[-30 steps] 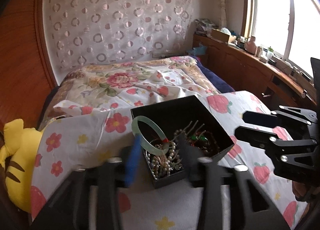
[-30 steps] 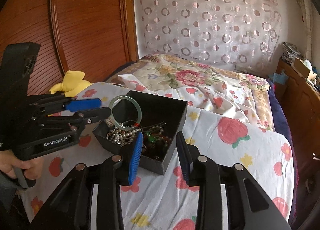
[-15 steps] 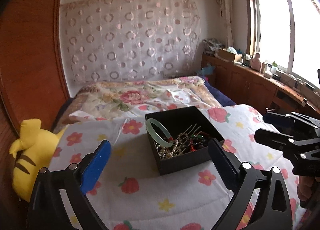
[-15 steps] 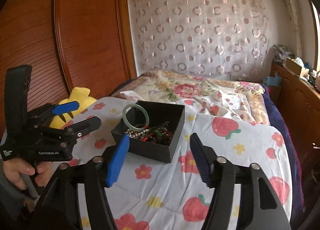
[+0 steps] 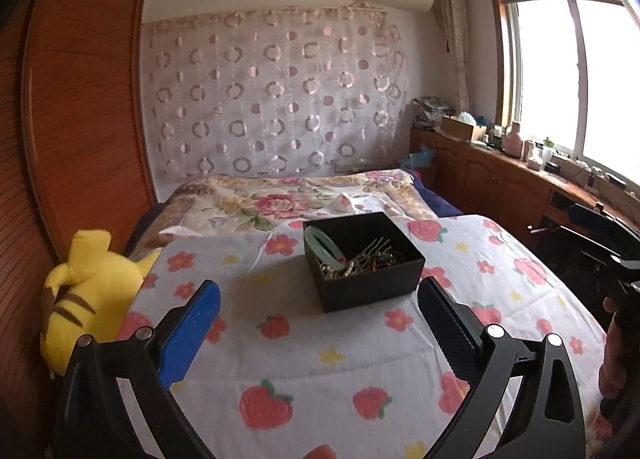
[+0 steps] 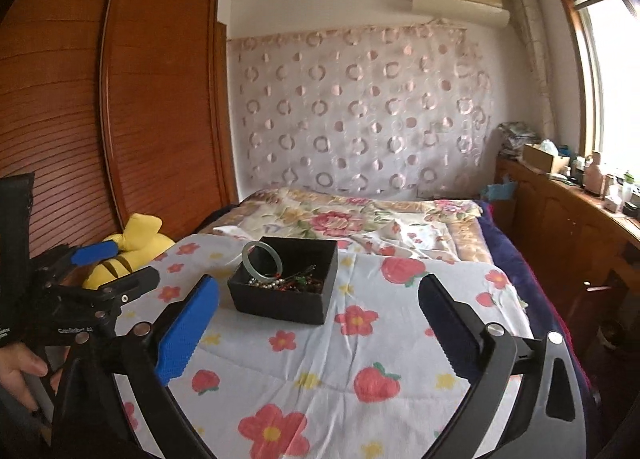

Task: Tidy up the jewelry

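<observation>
Left gripper [image 5: 318,309] fills the bottom of the left wrist view, jaws spread as wide as they go and nothing between them, just bedsheet. The right gripper [image 6: 318,305] sits the same way at the bottom of the right wrist view, and its jaws have just been opening, also with nothing in them. So neither one has hold of anything.

Above the left gripper, a bit right of center frame, is the black box [image 5: 362,259] sitting on the sheet [image 5: 304,363], the white one with strawberries and flowers. In the right wrist view the box [image 6: 286,279] is center-left, well clear of the pads.

Inside it there's a pale green bangle [image 5: 322,249] leaning up against the left wall of the box, and a tangle of beads and pins [image 5: 366,257] piled on the floor of it. There look to be pearls and some red and green bits in there, but it's too small to sort out properly.

Far left of the left wrist view is a yellow plush [image 5: 86,295] wedged between the bed and a wooden wardrobe [image 5: 80,99]. Right edge has the other gripper with a hand [image 5: 610,355] on it. Behind the sheet there's a floral quilt [image 5: 280,199], and a window [image 5: 576,75] in the upper right.
</observation>
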Tool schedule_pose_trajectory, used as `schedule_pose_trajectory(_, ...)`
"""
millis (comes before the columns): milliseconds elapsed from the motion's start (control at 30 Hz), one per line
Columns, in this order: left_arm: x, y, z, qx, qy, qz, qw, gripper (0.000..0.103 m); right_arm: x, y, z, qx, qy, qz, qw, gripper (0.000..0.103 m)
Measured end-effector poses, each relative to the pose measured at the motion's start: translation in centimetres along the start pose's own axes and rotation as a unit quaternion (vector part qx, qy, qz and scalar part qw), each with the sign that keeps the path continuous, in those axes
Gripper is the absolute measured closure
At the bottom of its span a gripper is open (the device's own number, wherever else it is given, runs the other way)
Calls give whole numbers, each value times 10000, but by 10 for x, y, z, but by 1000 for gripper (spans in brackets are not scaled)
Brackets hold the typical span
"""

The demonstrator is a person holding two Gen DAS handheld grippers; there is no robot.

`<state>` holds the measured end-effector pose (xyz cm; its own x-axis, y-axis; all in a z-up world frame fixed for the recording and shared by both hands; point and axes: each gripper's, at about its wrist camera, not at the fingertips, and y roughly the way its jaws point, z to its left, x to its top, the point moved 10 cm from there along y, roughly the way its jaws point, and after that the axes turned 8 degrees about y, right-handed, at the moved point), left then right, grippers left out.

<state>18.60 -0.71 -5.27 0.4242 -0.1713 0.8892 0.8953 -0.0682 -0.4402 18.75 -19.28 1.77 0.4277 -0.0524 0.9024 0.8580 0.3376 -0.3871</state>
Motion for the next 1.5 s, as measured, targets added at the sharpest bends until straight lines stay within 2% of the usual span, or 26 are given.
schedule_pose_trajectory(200,-15,-19,-1,19,-80,31,10000,8,-17,-17,-7,-90,255,18,9996,2)
schedule_pose_trajectory(533,-29,-29,1,155,-100,148,9997,8,-28,-24,0,-229,100,-55,9997,2)
schedule_pose_trajectory(1500,-21,-44,-9,158,-39,-70,9998,8,-36,-27,-2,-246,139,-11,9996,2)
